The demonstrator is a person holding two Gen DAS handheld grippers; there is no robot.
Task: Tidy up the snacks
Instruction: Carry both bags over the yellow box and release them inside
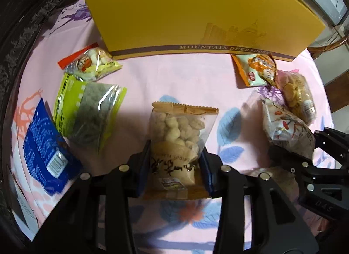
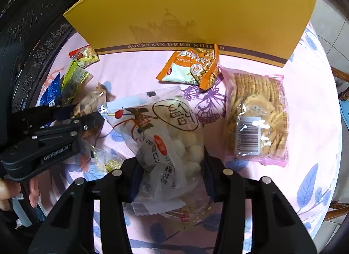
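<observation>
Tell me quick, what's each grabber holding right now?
Left gripper: closed on the tan puff snack bag.
Right gripper: closed on the white snack bag.

Looks like a home dining spot. Round surface (image 2: 305,105) draped in a pink cloth printed with blue leaves and purple butterflies. Scattered across it, small sealed snack packets, among them a pink-edged clear bag of round crackers (image 2: 257,116) and an orange foil packet (image 2: 192,66). Behind these, a yellow cardboard shoe box (image 1: 196,11). Dark carved wooden furniture (image 2: 32,35) at left, tiled floor (image 2: 327,27) beyond.
</observation>
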